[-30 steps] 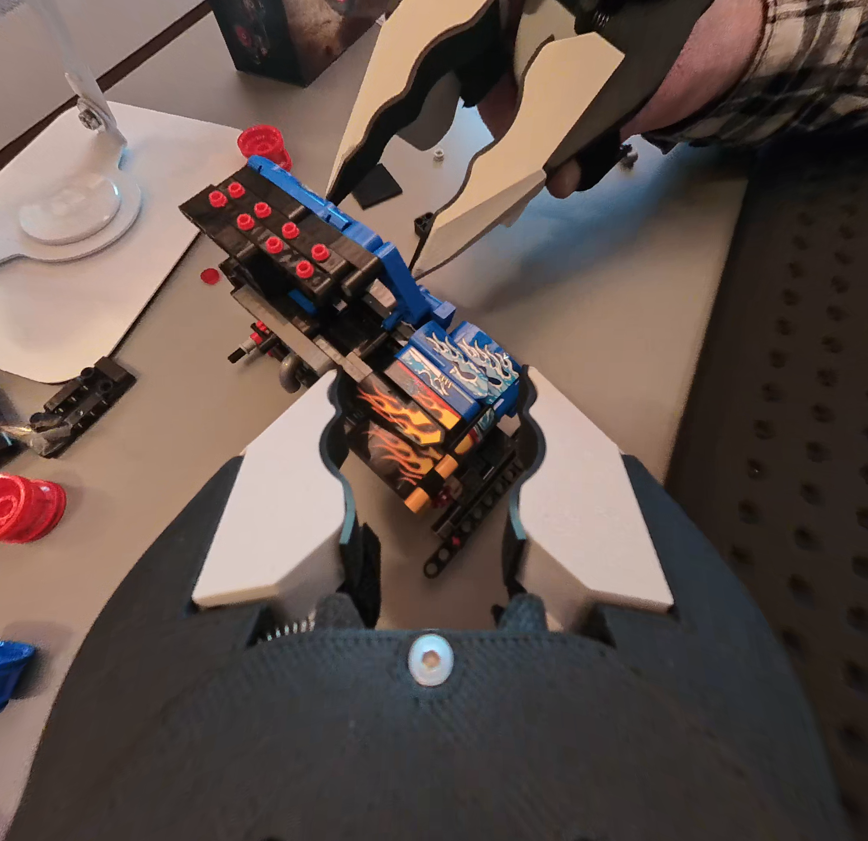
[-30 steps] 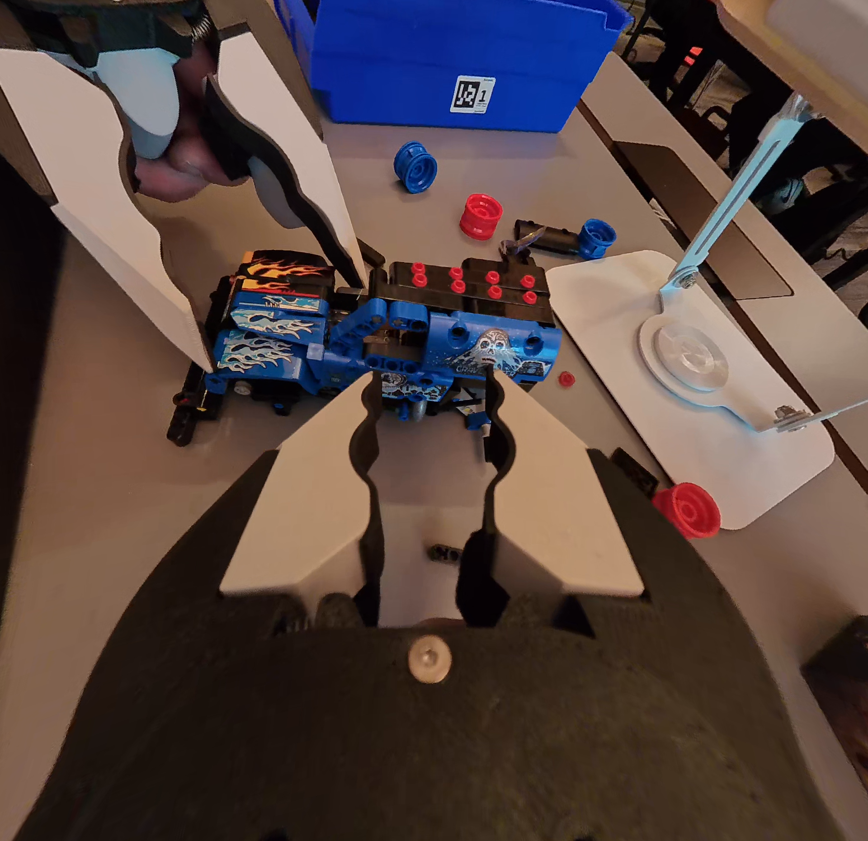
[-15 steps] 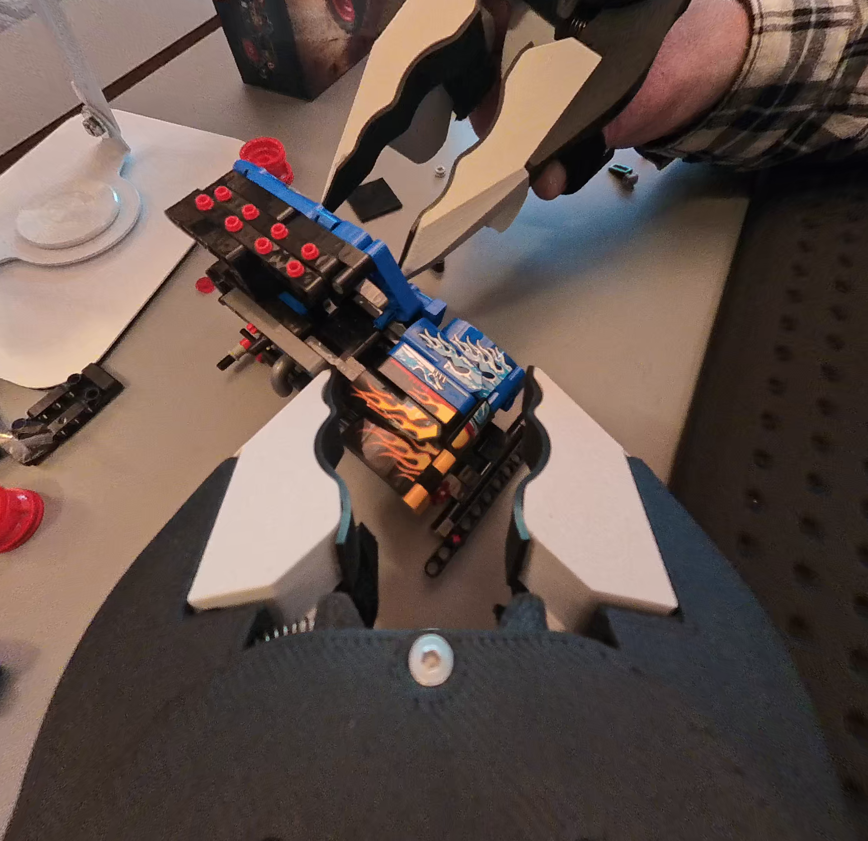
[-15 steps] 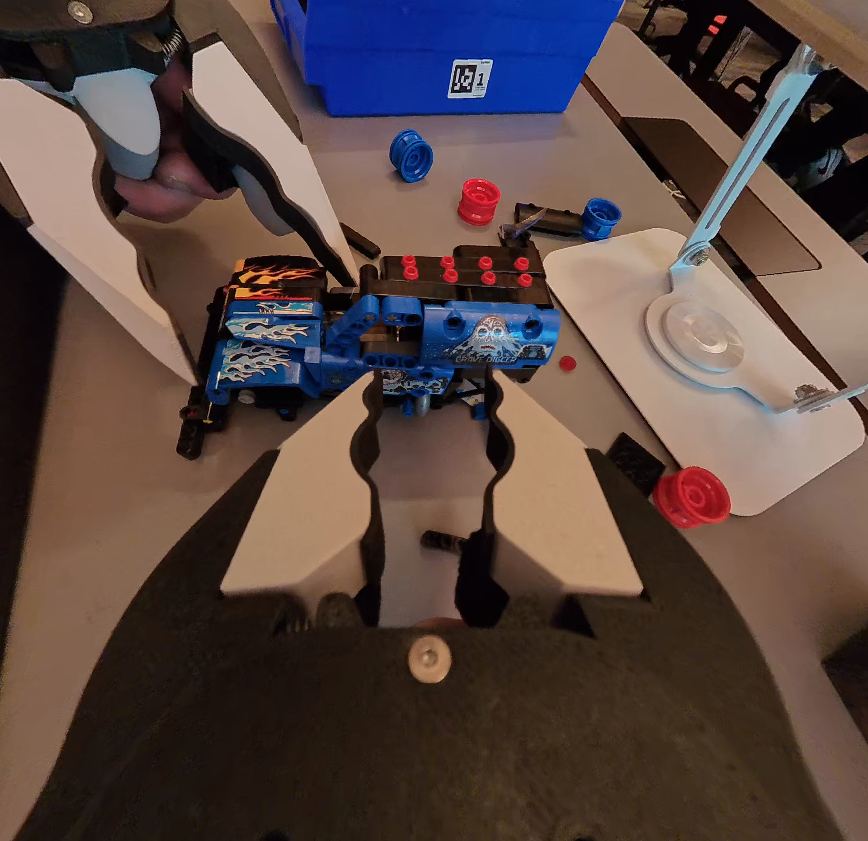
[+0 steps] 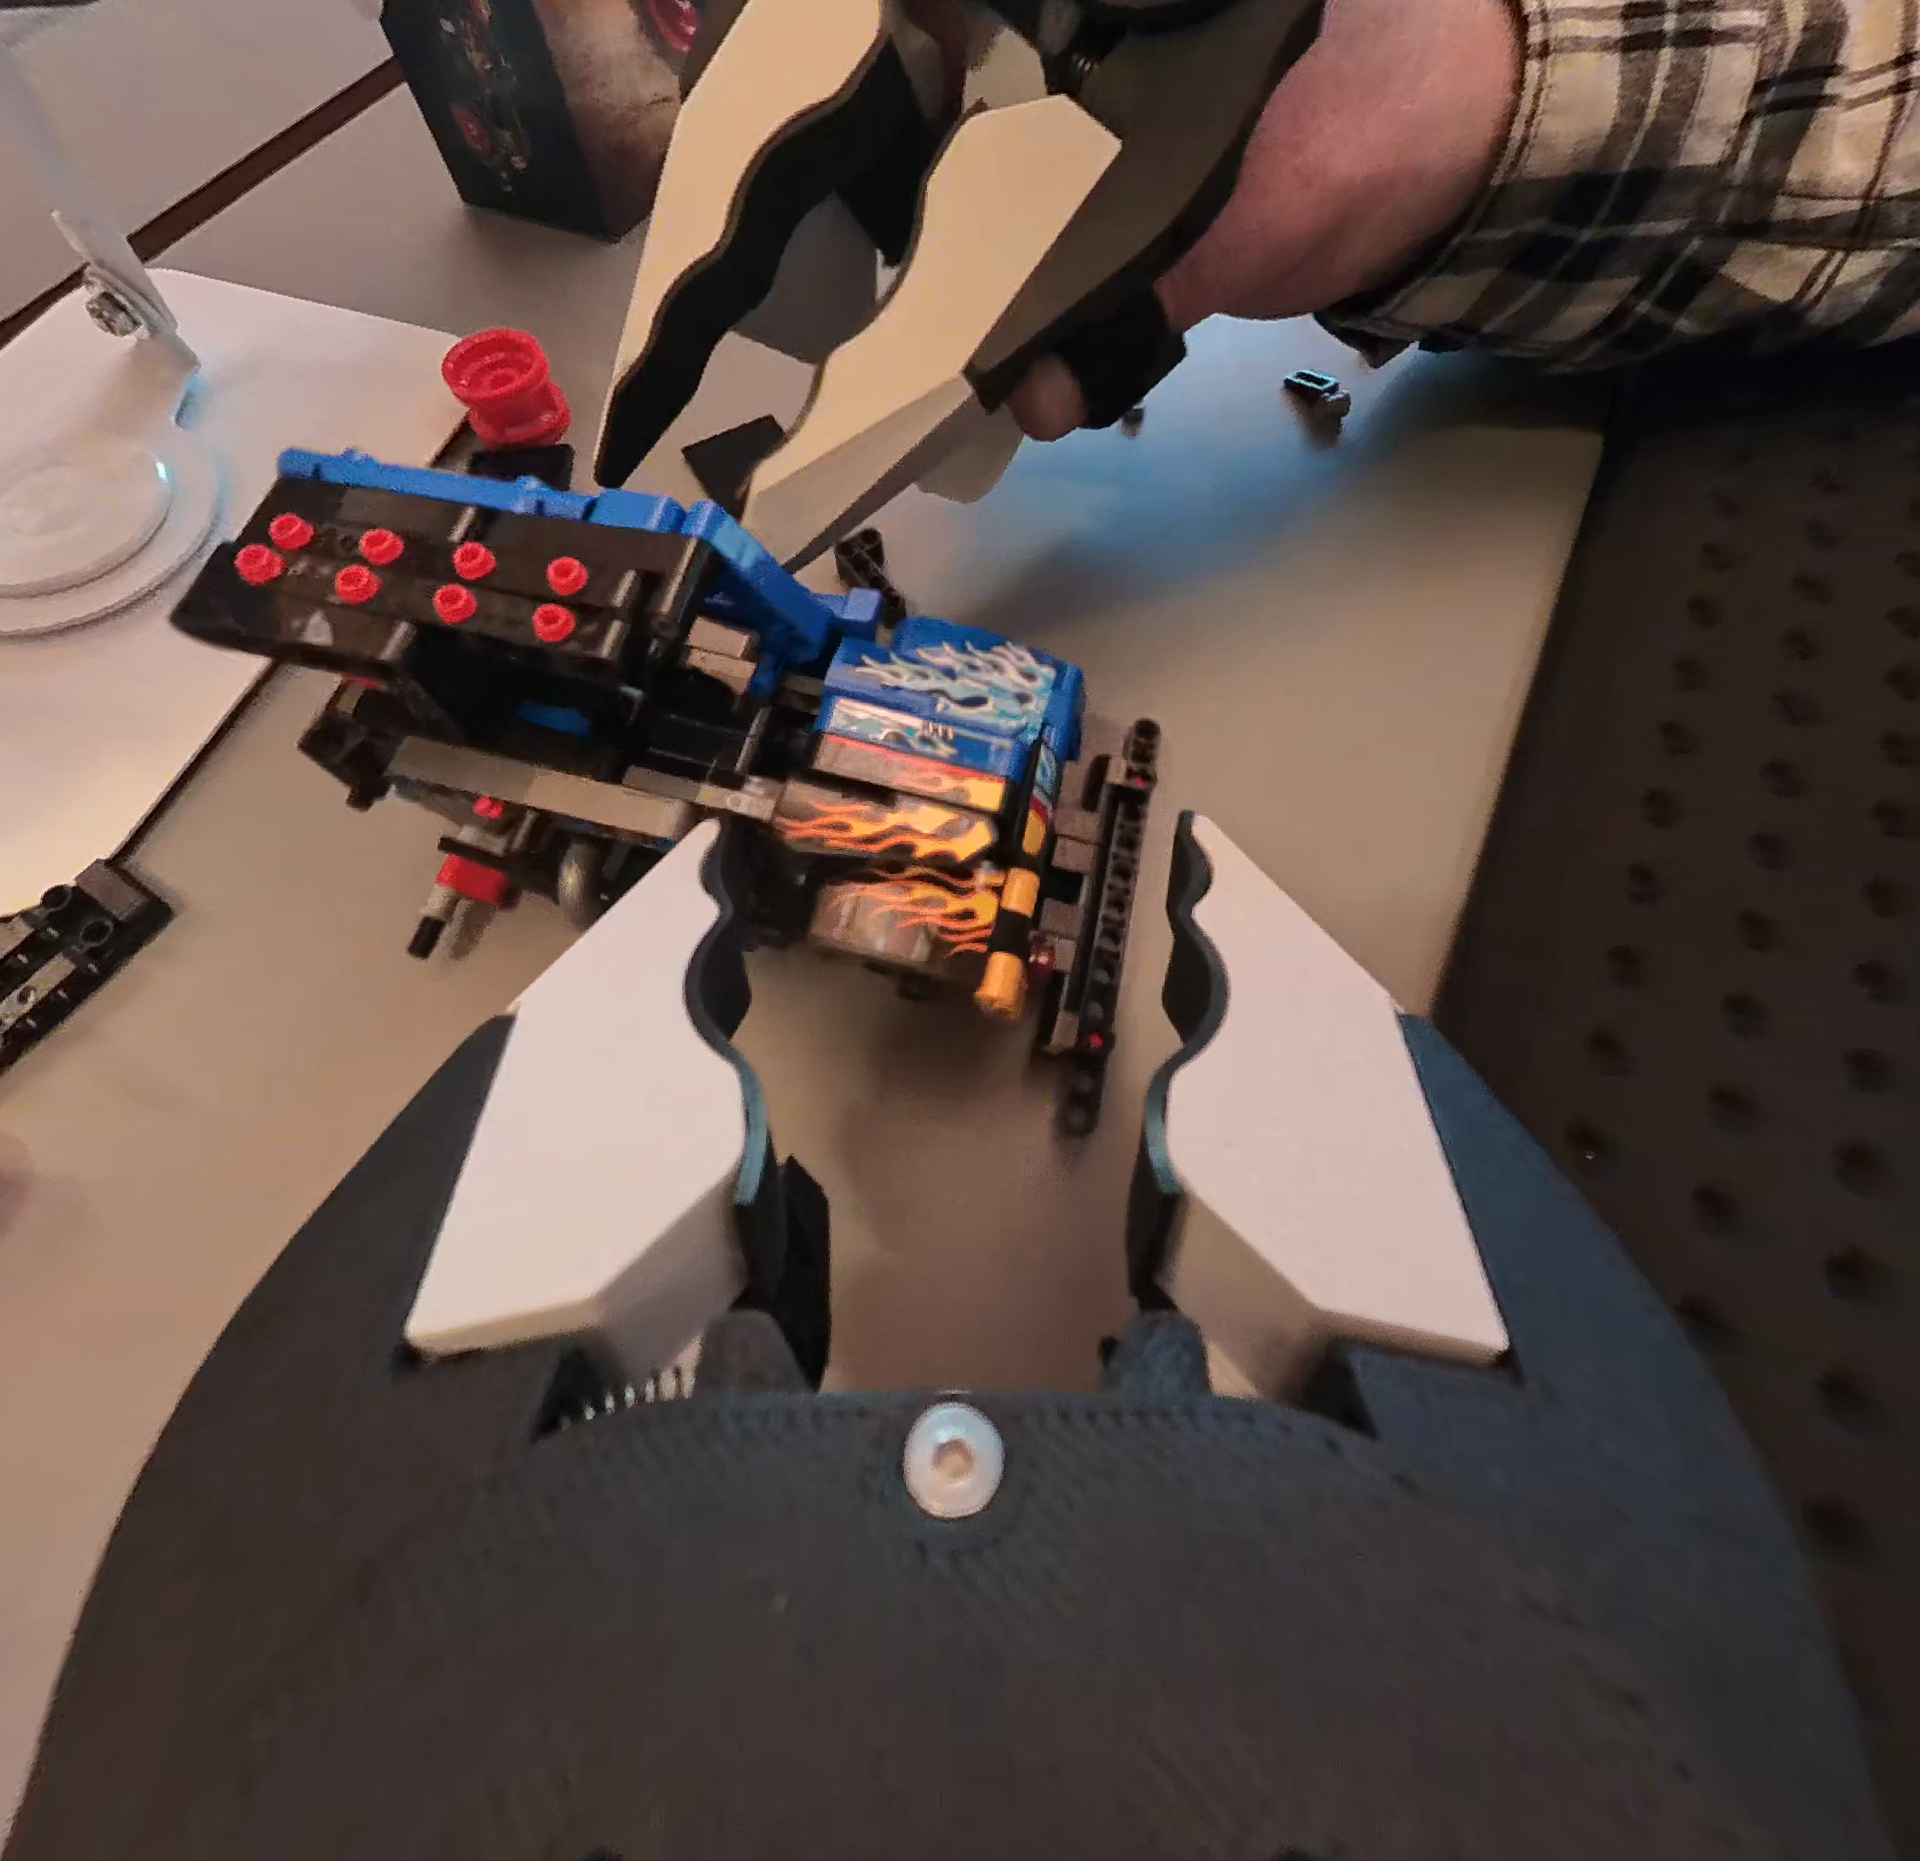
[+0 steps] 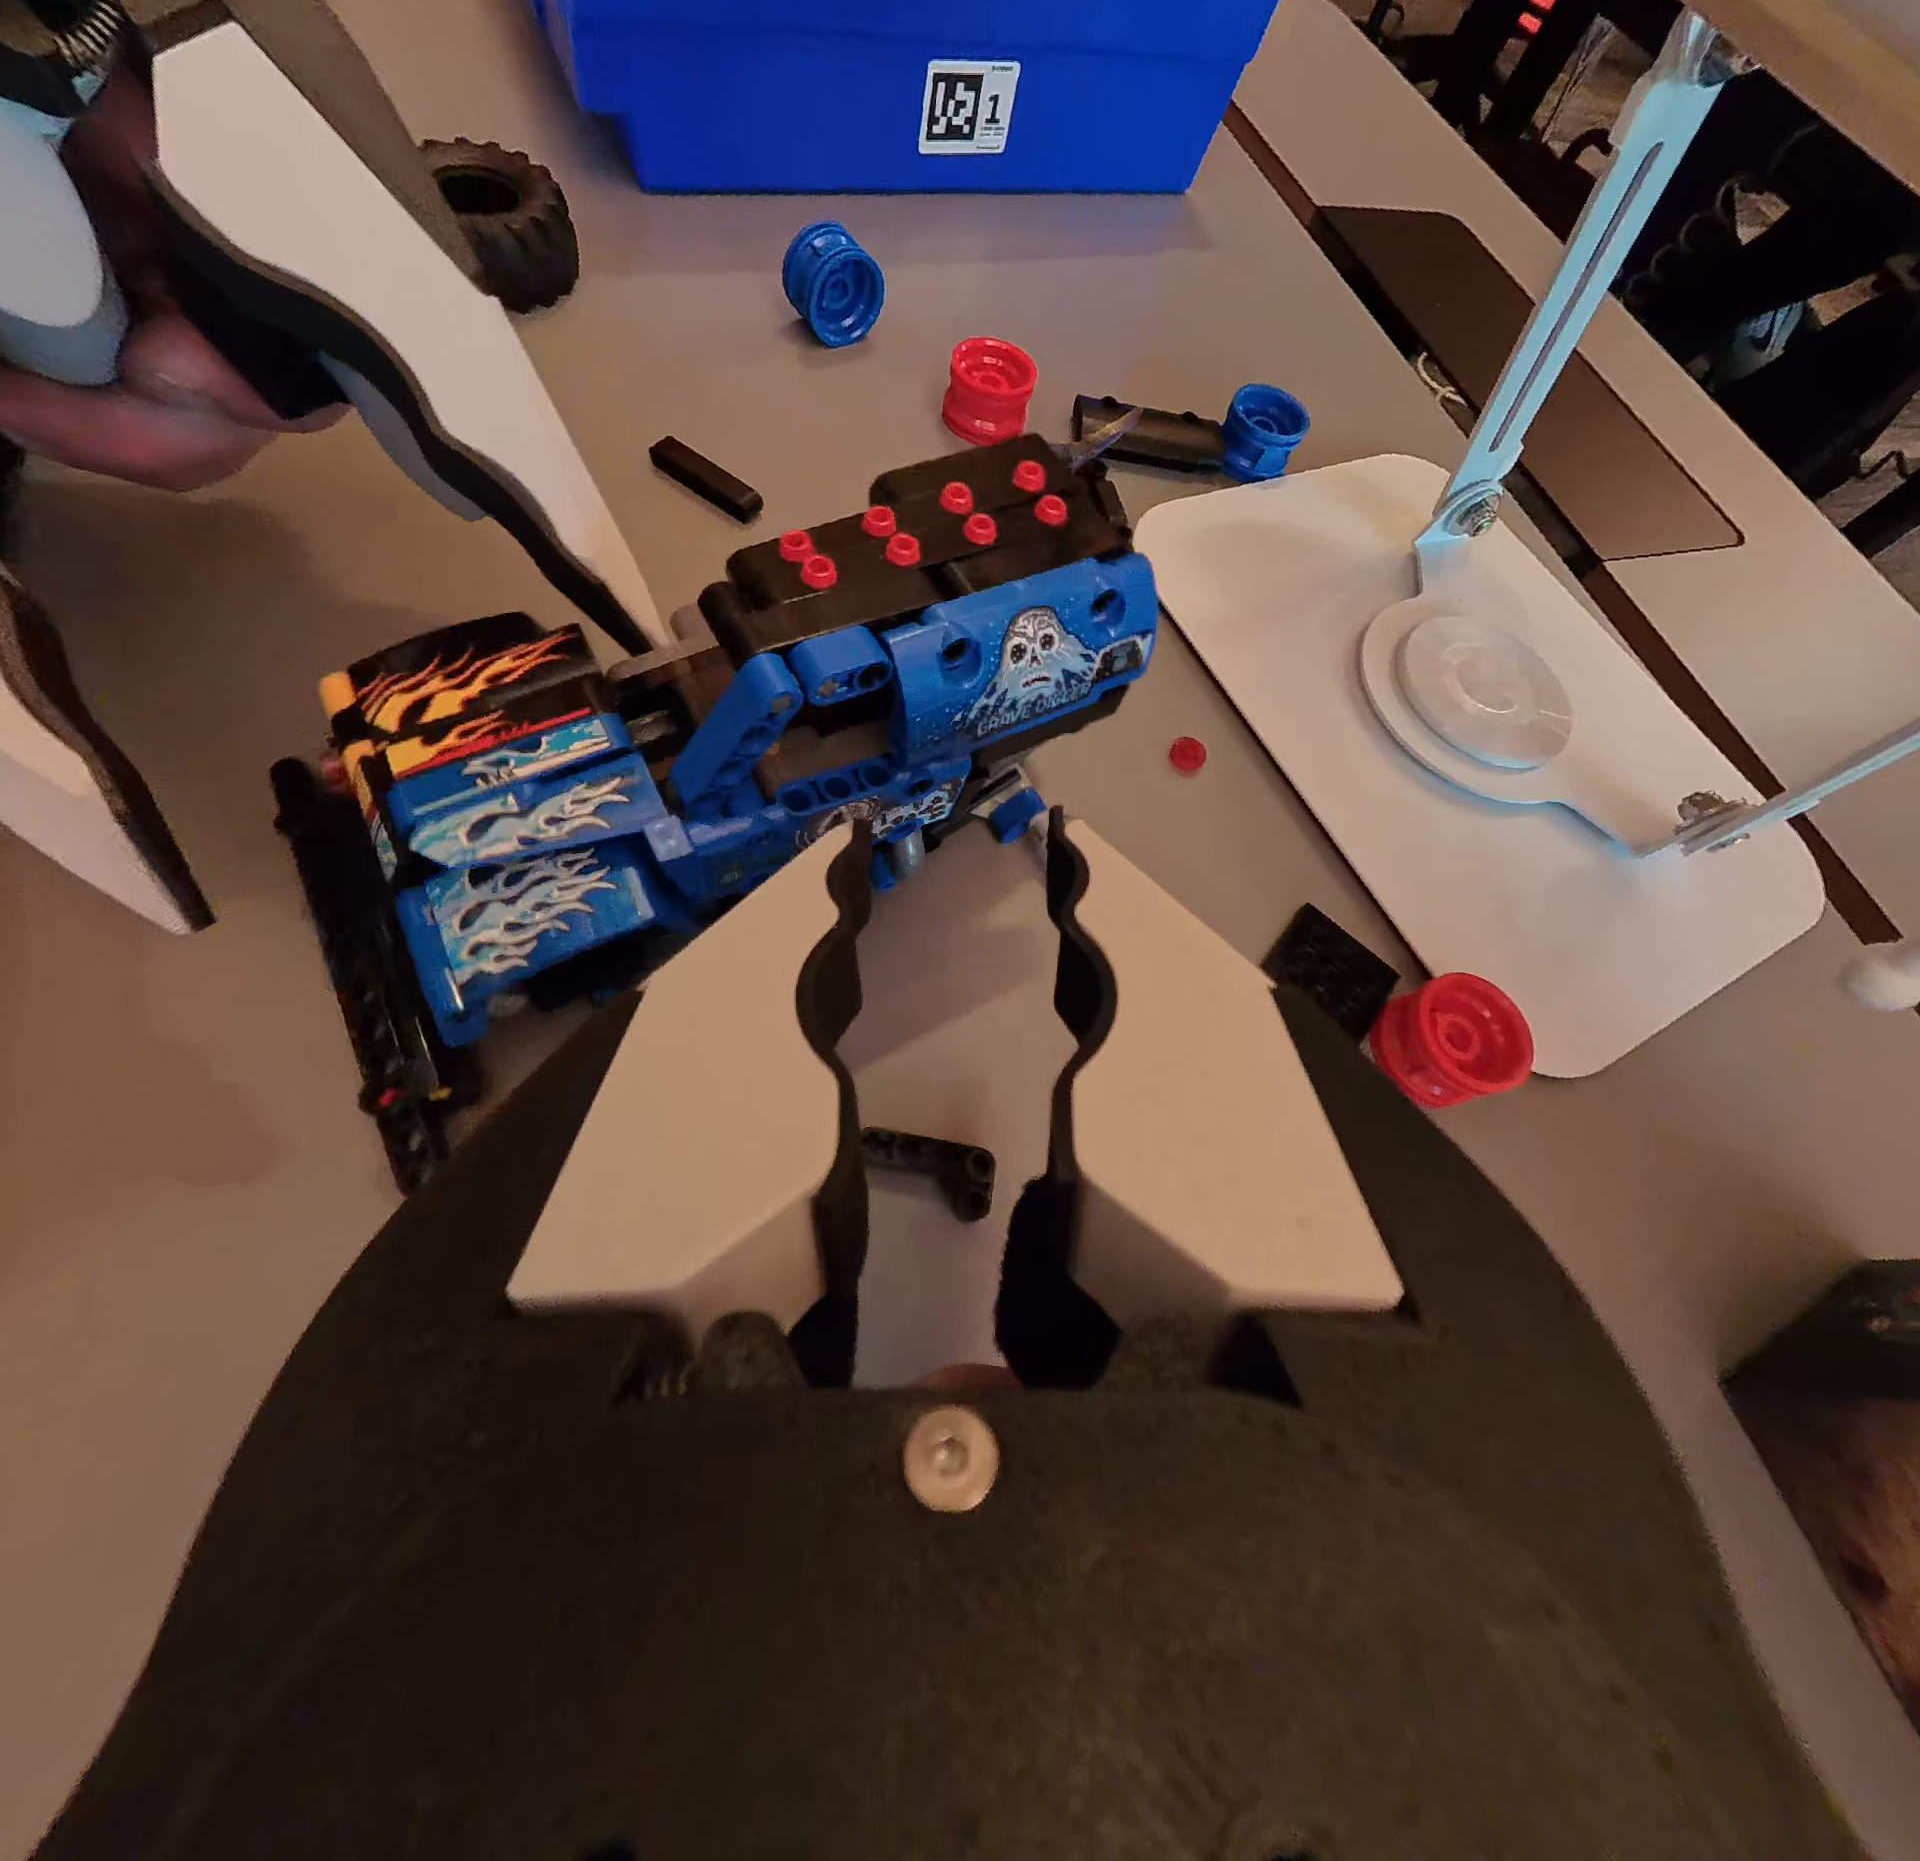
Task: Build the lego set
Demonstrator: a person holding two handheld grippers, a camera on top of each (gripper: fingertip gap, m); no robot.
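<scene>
Blue, black and flame-printed plastic makes up the part-built lego truck body (image 5: 665,710), which rests on the grey table (image 5: 1299,606); its rear deck of black bricks with red studs (image 6: 925,533) is raised off the table, the flame-decorated front end (image 6: 488,772) sits low.

Left gripper (image 5: 951,876): jaws wide apart, holding nothing; its left fingertip is just beside the orange-flame side of the truck body, while its right fingertip stands clear of the black beam at the truck's nose; contact cannot be confirmed.

Right gripper (image 6: 951,845): jaws part open with a narrow gap, holding nothing; the tips sit at the lower blue edge of the truck's side, touching or nearly so; a small black connector piece (image 6: 930,1167) lies on the table between the fingers, ungripped.

Loose parts on the table beyond the truck: a blue wheel hub (image 6: 831,284); a red wheel hub (image 6: 987,388); a second blue hub (image 6: 1262,429); a black knobbly tyre (image 6: 509,222); a black bar (image 6: 707,479); a small red stud (image 6: 1187,753); another red hub (image 6: 1449,1037) beside a white stand base (image 6: 1455,731); a blue plastic bin (image 6: 904,55) at the far edge.
</scene>
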